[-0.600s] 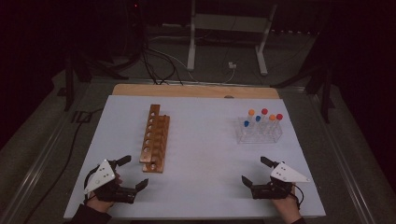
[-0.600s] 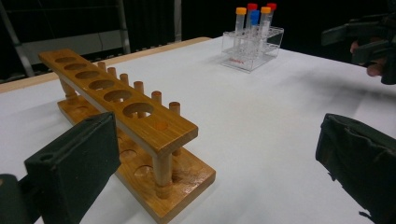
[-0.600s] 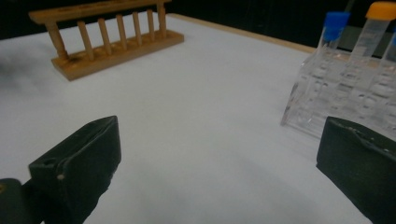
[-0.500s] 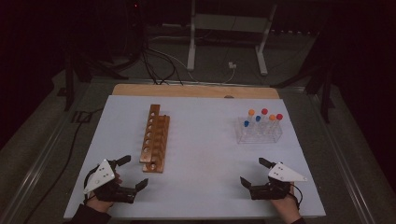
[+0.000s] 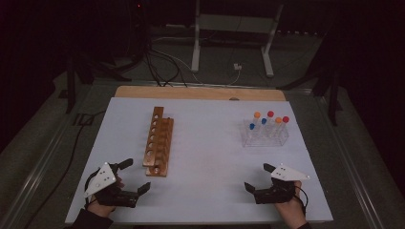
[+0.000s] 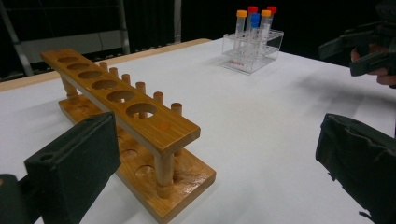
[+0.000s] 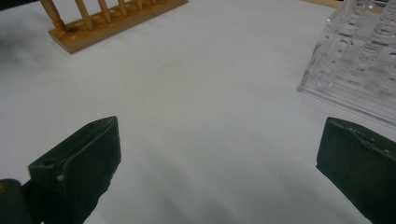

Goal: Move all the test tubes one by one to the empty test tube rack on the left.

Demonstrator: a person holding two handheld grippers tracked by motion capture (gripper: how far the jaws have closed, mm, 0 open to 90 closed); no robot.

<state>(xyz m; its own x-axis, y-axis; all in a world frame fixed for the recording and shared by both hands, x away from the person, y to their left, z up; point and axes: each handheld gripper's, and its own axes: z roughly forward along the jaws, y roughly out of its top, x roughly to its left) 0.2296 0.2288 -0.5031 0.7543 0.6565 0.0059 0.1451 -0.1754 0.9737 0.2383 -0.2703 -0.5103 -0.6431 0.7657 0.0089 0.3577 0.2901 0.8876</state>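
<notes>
A rectangular table (image 5: 205,162) with a flat, matte white surface is carrying the work area; a strip of pale wood is showing along its far edge.

A wooden test-tube rack (image 5: 158,141) is lying left of centre, its long axis running away from the person. It is built of varnished, honey-coloured timber: a thick base board with shallow round recesses, a narrower top rail bored with a row of round holes, turned posts joining the two, and a line of short dowel pegs along one side. The rack (image 6: 126,121) is standing empty.

A clear plastic rack (image 5: 265,134), box-shaped and glossy, is sitting at the far right, well apart from the wooden one. Slim transparent capped tubes (image 5: 270,120) are standing upright in it, carrying orange, red and blue screw caps.

The left gripper (image 5: 134,177) is hovering at the near left, just beside the near end of the wooden rack, with its black, padded, block-shaped jaws spread wide and holding nothing. The right gripper (image 5: 259,177) is hovering at the near right, near the clear rack, jaws likewise spread and holding nothing.
</notes>
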